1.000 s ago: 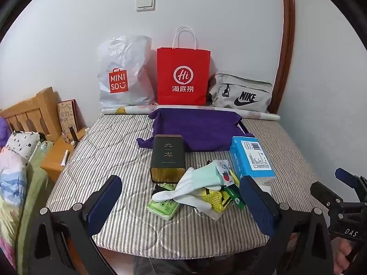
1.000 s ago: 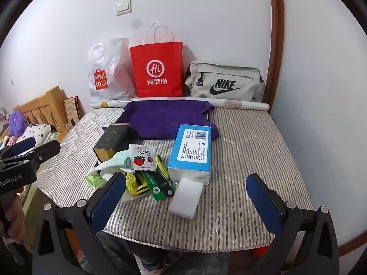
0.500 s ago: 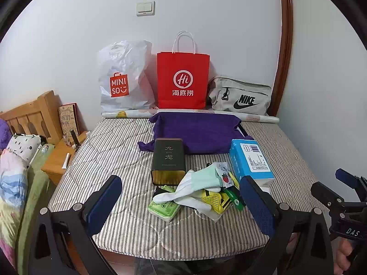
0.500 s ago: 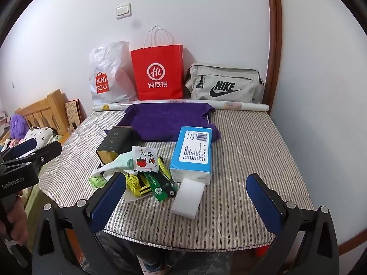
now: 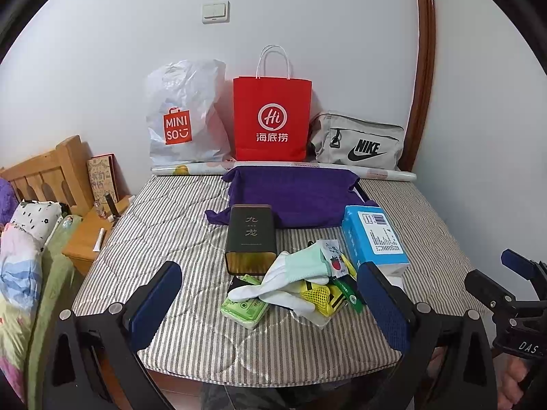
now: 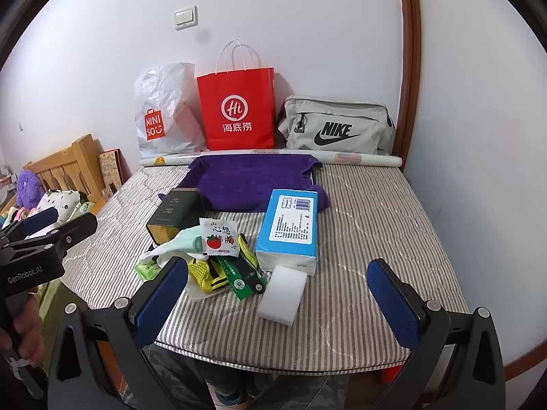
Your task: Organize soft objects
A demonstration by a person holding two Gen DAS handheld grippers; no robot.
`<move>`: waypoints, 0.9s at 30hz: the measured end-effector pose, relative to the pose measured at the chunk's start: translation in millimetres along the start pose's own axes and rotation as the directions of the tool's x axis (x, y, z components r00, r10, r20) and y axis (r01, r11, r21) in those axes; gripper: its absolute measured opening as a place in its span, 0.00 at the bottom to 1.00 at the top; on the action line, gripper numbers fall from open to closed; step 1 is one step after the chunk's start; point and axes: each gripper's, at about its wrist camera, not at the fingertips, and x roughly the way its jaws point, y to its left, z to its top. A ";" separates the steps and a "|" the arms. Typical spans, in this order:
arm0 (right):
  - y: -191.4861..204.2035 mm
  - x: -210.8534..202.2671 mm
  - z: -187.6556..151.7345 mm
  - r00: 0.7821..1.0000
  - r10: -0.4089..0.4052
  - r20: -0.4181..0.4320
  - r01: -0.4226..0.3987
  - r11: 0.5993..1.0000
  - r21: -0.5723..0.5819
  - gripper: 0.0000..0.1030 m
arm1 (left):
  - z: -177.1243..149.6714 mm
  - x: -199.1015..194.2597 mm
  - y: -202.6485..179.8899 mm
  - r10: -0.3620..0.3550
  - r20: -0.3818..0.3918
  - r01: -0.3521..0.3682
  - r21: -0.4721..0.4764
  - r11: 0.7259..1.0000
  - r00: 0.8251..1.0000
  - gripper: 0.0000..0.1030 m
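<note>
Left tongs [image 5: 270, 294] and right tongs [image 6: 278, 299] both spread wide, empty, at the counter's [image 6: 376, 212] near edge. White glove [image 5: 290, 273] lies in the small-item pile; purple cloth [image 6: 249, 181] lies behind it; white sponge [image 6: 283, 294] lies just beside the blue tissue pack [image 6: 290, 229].

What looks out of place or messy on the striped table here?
The small items sit in a jumbled heap: a white-and-mint glove drapes over a yellow mesh piece and green packets. The dark tin lies on its side. The purple cloth is rumpled. Nothing looks spilled or damaged.
</note>
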 end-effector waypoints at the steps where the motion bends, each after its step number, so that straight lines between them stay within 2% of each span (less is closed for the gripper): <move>1: -0.2 0.5 0.1 1.000 0.000 -0.001 0.000 1.000 0.001 1.00 | -0.4 0.0 0.1 -0.001 0.001 0.001 0.000 1.000 1.000 1.00; 27: 1.7 -3.3 0.6 1.000 0.003 0.008 -0.003 1.000 0.000 1.00 | -1.8 -0.8 1.5 0.001 0.004 -0.001 0.000 1.000 1.000 1.00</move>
